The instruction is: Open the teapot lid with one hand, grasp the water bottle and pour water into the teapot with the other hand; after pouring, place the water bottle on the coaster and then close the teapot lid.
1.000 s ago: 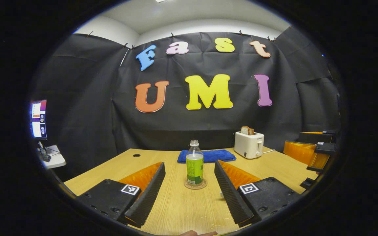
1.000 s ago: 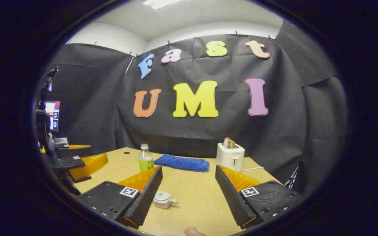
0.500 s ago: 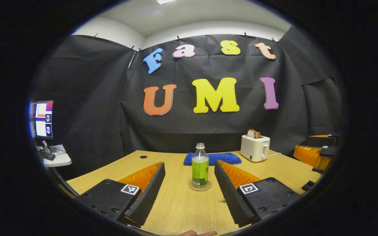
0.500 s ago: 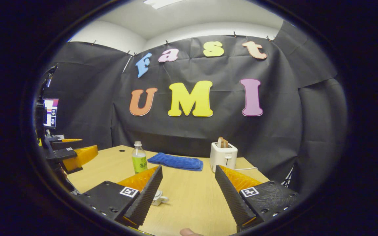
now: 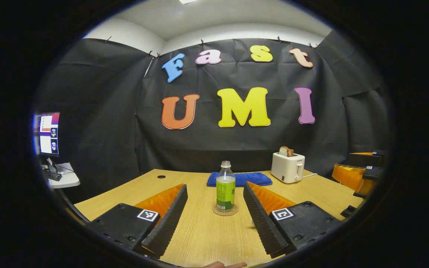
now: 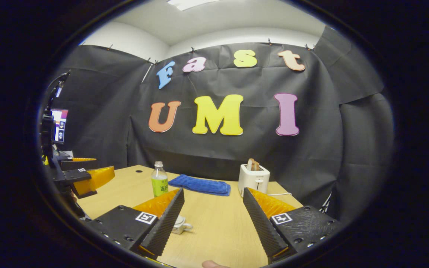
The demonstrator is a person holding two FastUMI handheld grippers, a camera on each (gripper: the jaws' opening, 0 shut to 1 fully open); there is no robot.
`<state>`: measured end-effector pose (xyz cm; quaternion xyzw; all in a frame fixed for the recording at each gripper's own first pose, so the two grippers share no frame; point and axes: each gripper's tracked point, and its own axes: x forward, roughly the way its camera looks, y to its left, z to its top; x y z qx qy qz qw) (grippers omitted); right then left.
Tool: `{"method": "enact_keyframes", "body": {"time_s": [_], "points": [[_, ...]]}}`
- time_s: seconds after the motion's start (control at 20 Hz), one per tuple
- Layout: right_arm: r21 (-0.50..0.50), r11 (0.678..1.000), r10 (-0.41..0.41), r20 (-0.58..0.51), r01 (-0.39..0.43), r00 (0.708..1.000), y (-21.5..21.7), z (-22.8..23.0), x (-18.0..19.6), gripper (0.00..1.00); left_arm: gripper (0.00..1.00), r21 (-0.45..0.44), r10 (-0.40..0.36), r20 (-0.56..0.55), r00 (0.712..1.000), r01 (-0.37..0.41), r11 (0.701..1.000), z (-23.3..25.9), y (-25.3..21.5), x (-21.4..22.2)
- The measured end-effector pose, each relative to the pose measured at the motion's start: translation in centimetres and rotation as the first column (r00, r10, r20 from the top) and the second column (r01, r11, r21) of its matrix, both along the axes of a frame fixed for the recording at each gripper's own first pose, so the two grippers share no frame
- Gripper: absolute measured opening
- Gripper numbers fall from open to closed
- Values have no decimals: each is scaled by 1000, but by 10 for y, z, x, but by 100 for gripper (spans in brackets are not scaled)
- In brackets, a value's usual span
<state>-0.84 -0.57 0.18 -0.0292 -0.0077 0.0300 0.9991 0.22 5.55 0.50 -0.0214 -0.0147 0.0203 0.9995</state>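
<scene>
A clear water bottle [image 5: 225, 186] with a green label stands upright on a round coaster [image 5: 225, 210] on the wooden table [image 5: 207, 238]. My left gripper [image 5: 214, 219] is open, drawn back from the bottle, with nothing between its fingers. In the right gripper view the same bottle [image 6: 159, 184] stands at the far left. The small white teapot [image 6: 180, 224] sits on the table, partly hidden behind the left finger of my right gripper [image 6: 212, 223], which is open and holds nothing. The left gripper [image 6: 84, 178] shows at the left edge, and the right gripper [image 5: 356, 175] at the right edge of the left gripper view.
A folded blue towel [image 5: 240, 179] lies at the back of the table. A white toaster [image 5: 287, 167] with bread in it stands back right, its cord trailing right. A monitor [image 5: 45, 133] on a side table stands off to the left.
Both grippers have drawn back slightly and stayed open. In the right gripper view the teapot has slid lower and partly behind the left finger. The bottle has stayed on the coaster.
</scene>
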Motion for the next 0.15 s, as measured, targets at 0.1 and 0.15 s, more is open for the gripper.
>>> {"method": "enact_keyframes", "body": {"time_s": [0.1, 0.15], "points": [[-6, 1000, -3, 0, 3, 1000, -2, -1, 0, 97, 94, 4, -2, -5, 1000, 2, 1000, -2, -2, 1], [-5, 1000, -6, 2, 6, 1000, -2, -1, 1, 97, 95, 8, -1, -5, 1000, 1, 1000, -2, -1, 1]]}}
